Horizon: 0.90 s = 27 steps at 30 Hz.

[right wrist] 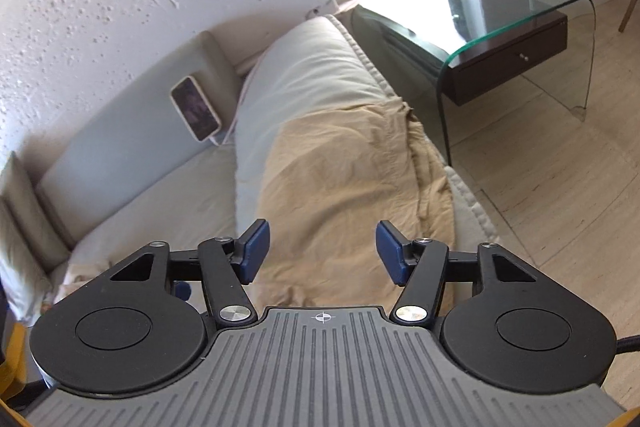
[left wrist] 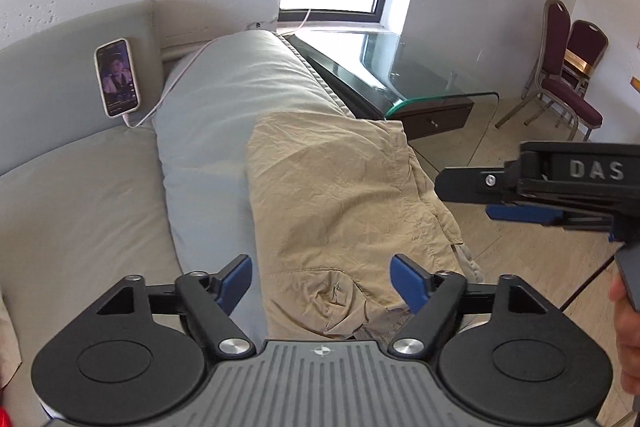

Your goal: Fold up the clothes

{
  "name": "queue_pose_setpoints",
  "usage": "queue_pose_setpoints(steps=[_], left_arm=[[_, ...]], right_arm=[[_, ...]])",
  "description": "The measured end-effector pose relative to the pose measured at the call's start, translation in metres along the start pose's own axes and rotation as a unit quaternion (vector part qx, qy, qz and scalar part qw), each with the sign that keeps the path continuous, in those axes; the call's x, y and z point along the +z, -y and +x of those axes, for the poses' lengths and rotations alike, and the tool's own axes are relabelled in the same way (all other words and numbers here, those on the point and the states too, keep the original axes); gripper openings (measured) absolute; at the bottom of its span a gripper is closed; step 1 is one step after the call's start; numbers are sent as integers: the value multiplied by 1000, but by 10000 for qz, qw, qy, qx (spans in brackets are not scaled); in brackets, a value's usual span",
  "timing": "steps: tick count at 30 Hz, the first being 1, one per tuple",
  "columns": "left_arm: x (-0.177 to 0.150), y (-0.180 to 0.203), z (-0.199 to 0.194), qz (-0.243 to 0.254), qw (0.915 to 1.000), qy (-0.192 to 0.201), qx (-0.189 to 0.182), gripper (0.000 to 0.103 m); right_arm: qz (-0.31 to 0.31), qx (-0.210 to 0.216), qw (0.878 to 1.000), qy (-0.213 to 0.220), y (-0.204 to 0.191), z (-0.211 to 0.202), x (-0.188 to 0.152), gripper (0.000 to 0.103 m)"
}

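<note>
Tan trousers (left wrist: 340, 195) are lying folded on the grey cushion (left wrist: 224, 95) of the sofa (left wrist: 72, 187). Above the trousers, the left gripper (left wrist: 322, 285) and right gripper (right wrist: 322, 253) are hovering, fingers apart, gripping nothing. A phone (left wrist: 117, 77) is leaning behind the cushion.

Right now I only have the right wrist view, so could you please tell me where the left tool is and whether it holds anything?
Observer: The left tool is open and empty, above the near end of the khaki garment.
Operator: Is my right tool clear of the cloth?
Observer: Yes. In the left wrist view the right tool hangs beside the garment's right edge, touching nothing.
Operator: Is there anything further right?
Observer: Two maroon chairs stand there, side by side.
</note>
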<state>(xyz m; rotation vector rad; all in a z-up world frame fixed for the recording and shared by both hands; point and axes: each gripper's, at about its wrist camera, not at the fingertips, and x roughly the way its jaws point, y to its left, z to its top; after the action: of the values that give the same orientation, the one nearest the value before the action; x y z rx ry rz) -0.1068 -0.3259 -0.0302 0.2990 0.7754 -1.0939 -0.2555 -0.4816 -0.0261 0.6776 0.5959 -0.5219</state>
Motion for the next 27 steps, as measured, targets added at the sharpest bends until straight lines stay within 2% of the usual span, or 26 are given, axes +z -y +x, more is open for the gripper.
queue_pose_setpoints(steps=[1, 3, 6, 8, 14, 20, 27], left_arm=[[1, -2, -7, -92, 10000, -20, 26, 89], [3, -6, -18, -278, 9995, -136, 52, 93], [0, -9, -33, -560, 9981, -244, 33, 97], [-1, -6, -40, -570, 9980, -279, -10, 101], [-5, 8, -53, -522, 9978, -397, -56, 102], [-10, 23, -42, -346, 9967, -730, -87, 102], [-14, 33, -39, -197, 9978, -623, 70, 102]], right_arm=[[71, 70, 9999, -29, -5, -10, -1, 83], [187, 53, 9998, -19, -14, -28, -4, 92], [53, -280, 9995, -126, -27, -50, -8, 92], [-82, -509, 9984, -232, -34, -62, -9, 92], [-517, -1033, 9926, -385, -55, -90, -14, 92], [-729, -1213, 9884, -557, -60, -94, -21, 93], [-571, -1234, 9888, -612, -50, -91, -26, 93]])
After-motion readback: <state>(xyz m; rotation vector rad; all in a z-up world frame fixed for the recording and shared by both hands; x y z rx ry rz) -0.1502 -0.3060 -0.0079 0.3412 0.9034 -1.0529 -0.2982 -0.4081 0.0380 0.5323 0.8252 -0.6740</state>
